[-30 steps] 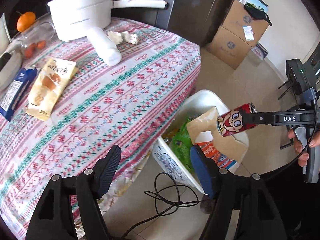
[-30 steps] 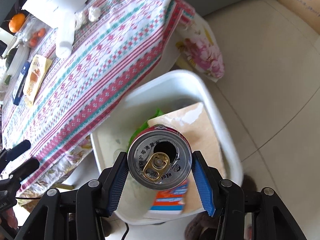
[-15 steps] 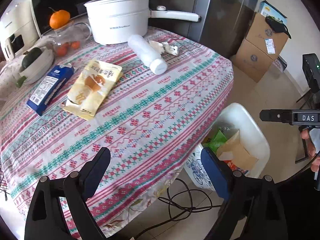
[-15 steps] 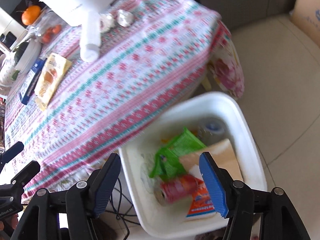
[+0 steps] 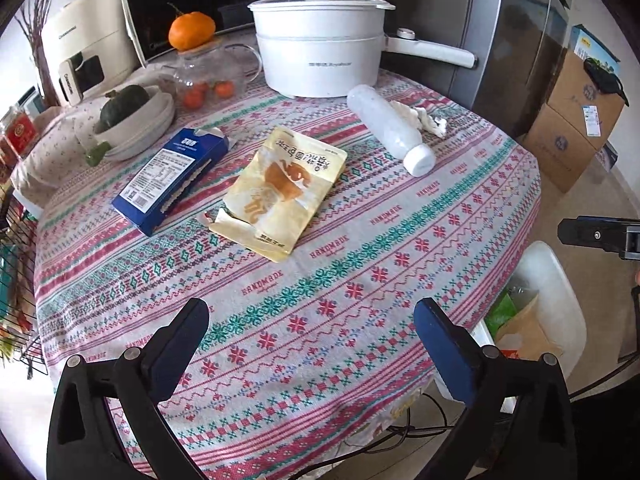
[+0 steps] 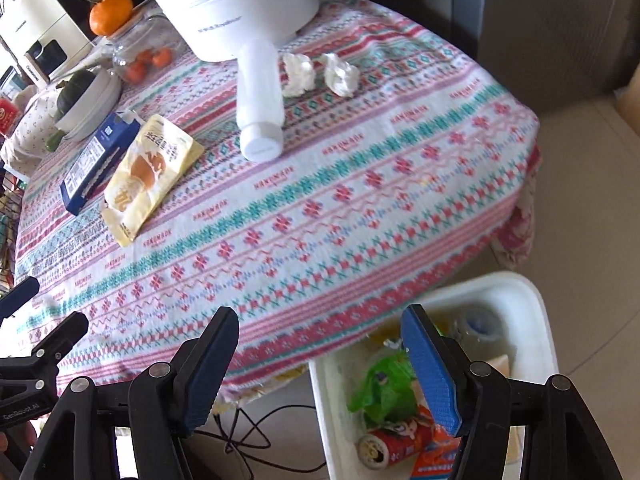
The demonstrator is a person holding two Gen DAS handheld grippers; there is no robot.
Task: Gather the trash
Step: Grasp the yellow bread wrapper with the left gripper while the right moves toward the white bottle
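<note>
On the patterned tablecloth point(image 5: 360, 248) lie a yellow snack wrapper point(image 5: 280, 188), a blue carton point(image 5: 172, 172), a white plastic bottle point(image 5: 388, 128) and crumpled tissues point(image 5: 424, 118). They also show in the right wrist view: wrapper point(image 6: 148, 172), carton point(image 6: 96, 156), bottle point(image 6: 260, 96), tissues point(image 6: 320, 74). The white trash bin point(image 6: 540, 320) stands on the floor right of the table, holding a red can point(image 6: 396, 442), a green wrapper point(image 6: 384, 388) and paper. My left gripper point(image 5: 310, 330) is open and empty above the table's near edge. My right gripper point(image 6: 320, 360) is open and empty, between table edge and bin.
A white pot point(image 5: 320, 48), a glass jar with an orange on top point(image 5: 192, 32), a bowl with a green squash point(image 5: 128, 116) and appliances stand at the table's back. Cardboard boxes point(image 5: 576, 120) sit on the floor at right. A black cable point(image 6: 248, 436) lies under the table edge.
My right gripper opened and dropped the red can into the bin, then drew back toward the table. My left gripper rose and swung over the table.
</note>
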